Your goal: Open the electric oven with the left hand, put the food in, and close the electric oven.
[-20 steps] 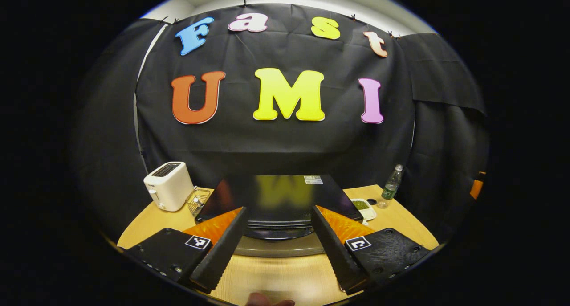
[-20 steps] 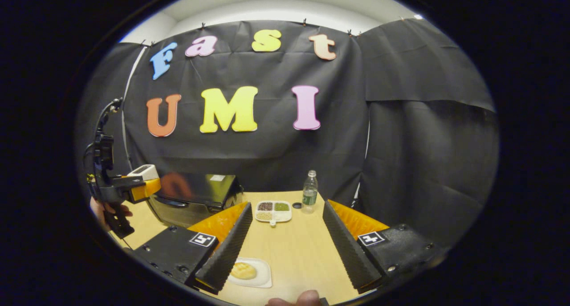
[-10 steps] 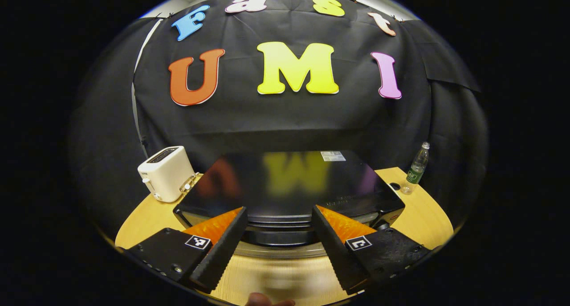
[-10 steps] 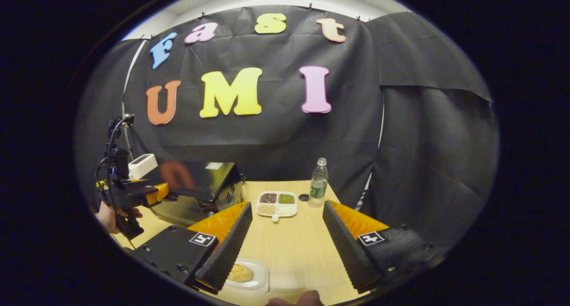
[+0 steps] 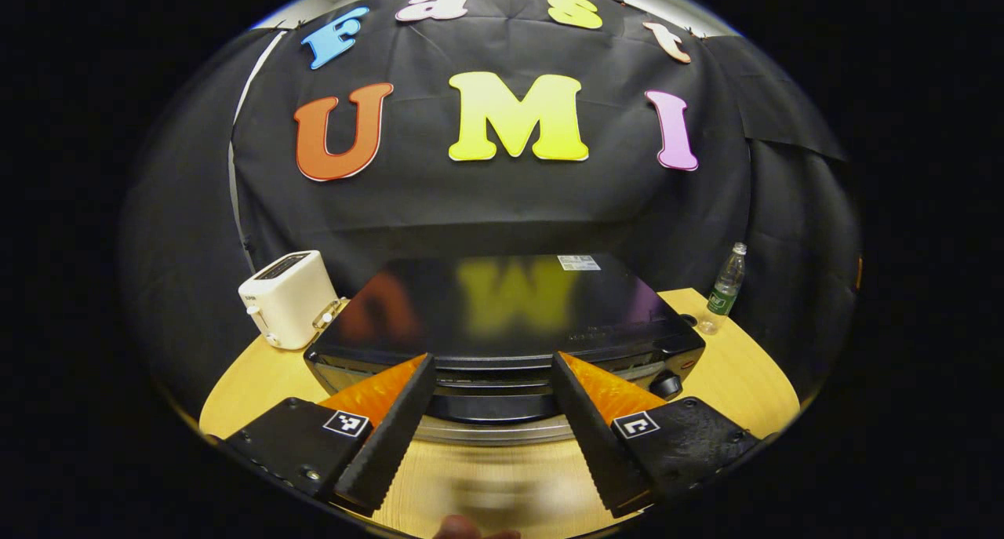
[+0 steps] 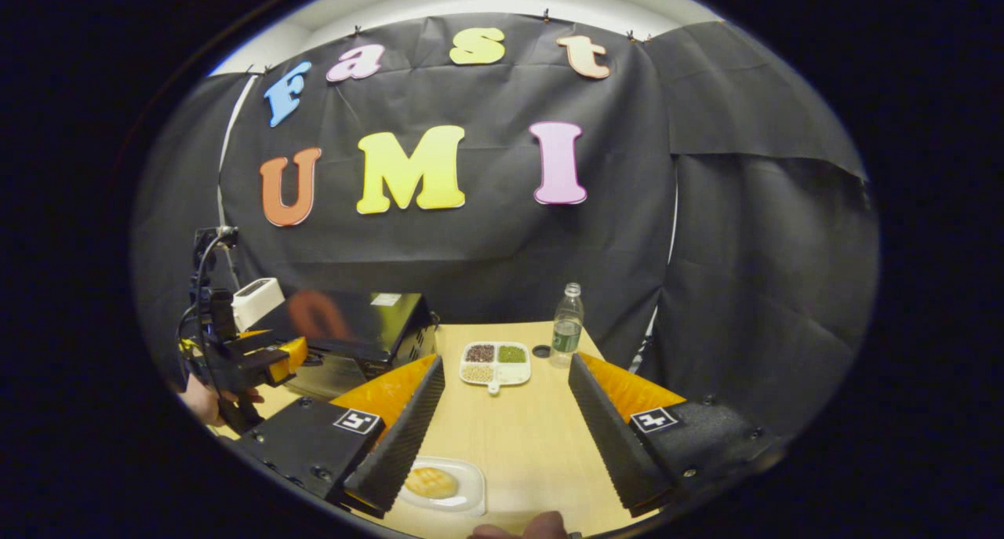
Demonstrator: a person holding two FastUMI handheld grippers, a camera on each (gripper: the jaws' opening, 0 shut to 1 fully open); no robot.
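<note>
white toaster (image 5: pixel 286 297) far left on the wooden table (image 5: pixel 737 370). left gripper (image 5: pixel 490 417) spread wide, squared up close to the shut black electric oven (image 5: pixel 502 319), nothing gripped. right gripper (image 6: pixel 502 437) gapes too, empty, above the bun (image 6: pixel 430 482) on its white plate (image 6: pixel 467 488). divided snack tray (image 6: pixel 496 363), then a water bottle (image 6: pixel 566 325) beyond.
</note>
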